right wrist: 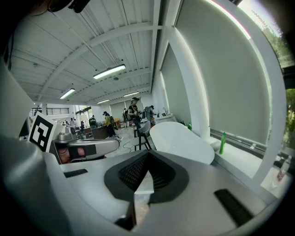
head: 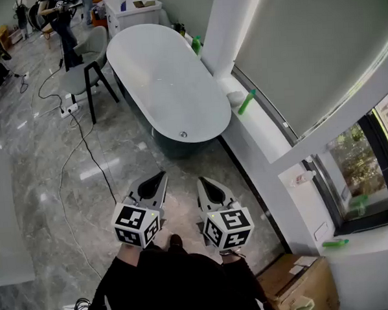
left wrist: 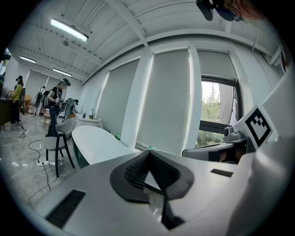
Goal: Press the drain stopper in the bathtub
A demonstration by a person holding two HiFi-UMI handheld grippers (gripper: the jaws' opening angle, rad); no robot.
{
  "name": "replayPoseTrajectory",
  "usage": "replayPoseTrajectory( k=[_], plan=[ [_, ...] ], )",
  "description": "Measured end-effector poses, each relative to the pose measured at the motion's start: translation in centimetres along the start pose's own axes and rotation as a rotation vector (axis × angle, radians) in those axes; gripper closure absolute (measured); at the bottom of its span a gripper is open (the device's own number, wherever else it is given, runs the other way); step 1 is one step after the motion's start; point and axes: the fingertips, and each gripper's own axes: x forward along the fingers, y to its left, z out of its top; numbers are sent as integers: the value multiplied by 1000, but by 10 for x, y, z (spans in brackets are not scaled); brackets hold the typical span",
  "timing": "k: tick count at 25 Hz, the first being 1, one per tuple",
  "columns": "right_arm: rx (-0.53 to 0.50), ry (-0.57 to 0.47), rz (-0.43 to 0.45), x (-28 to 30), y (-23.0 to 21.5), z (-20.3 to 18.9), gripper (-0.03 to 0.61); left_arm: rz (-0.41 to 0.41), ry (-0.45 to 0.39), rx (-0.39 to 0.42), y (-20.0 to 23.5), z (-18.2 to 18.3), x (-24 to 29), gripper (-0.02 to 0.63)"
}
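Observation:
The white oval bathtub (head: 164, 75) stands along the window wall, with a small round metal drain stopper (head: 183, 134) on its near end. Both grippers hang over the marble floor, a good way short of the tub. My left gripper (head: 159, 179) and right gripper (head: 204, 182) point toward the tub, side by side, each shut with nothing between the jaws. The left gripper view shows its jaw tips meeting (left wrist: 148, 153), the tub (left wrist: 97, 143) beyond on the left. In the right gripper view the tips also meet (right wrist: 148, 154), the tub (right wrist: 179, 140) ahead.
A grey chair (head: 86, 69) stands left of the tub, beside a power strip (head: 68, 110) with a black cable (head: 83, 144) across the floor. A green bottle (head: 246, 102) lies on the window sill. A cardboard box (head: 298, 282) sits at my right. People stand far back.

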Motion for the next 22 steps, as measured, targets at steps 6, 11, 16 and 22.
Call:
replayPoseTrajectory(
  k=[6,11,16,22],
  plan=[
    [5,5,-5,-9,-6,-3,577,-5,16,-2,-10,-6,0,607],
    [10,8,6,-11,-10,-3,577,-3,17,-5,-13,-7,0,607],
    [50,-7,29,-14,-17,-4,577,11,7,-19,-7,-3,3,607],
    [88,-17,9,-19,-42,-1,577,16,0,5,-9,7,17,607]
  ],
)
